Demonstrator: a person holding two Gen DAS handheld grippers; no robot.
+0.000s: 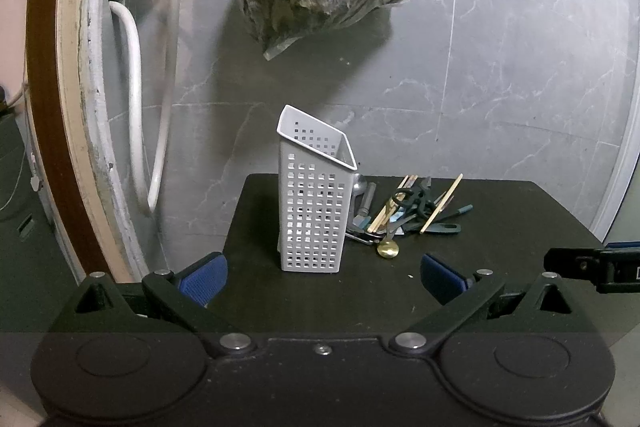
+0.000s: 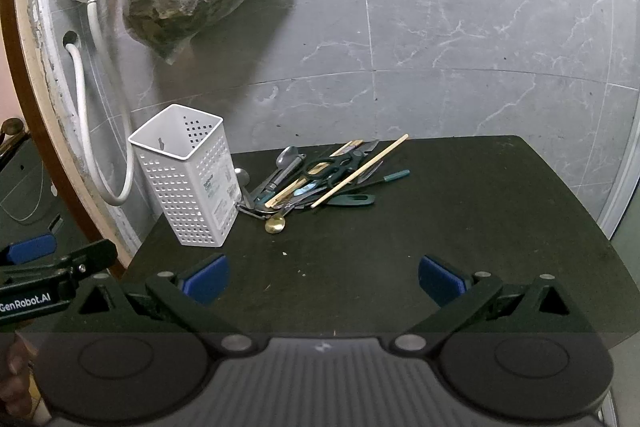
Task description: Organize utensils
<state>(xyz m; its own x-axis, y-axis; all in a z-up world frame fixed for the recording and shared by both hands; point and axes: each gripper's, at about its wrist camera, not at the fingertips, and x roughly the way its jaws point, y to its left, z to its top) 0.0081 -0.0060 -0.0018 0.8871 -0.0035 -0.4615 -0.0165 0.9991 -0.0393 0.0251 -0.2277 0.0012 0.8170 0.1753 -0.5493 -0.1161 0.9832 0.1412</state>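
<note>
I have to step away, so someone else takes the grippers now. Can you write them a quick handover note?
Left gripper: open, holding nothing, low in front of the holder.
Right gripper: open, holding nothing, facing the pile.
White perforated plastic utensil holder: upright at the left rear of the black table, looks empty.
Utensils: one loose pile right of the holder, with black-handled scissors, wooden chopsticks, a metal spoon and a gold-bowled spoon.
Done: nothing yet.
Left: move every utensil into the holder.

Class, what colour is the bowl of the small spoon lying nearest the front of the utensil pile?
Gold or brass coloured spoon bowl; clearest in the right wrist view.
</note>
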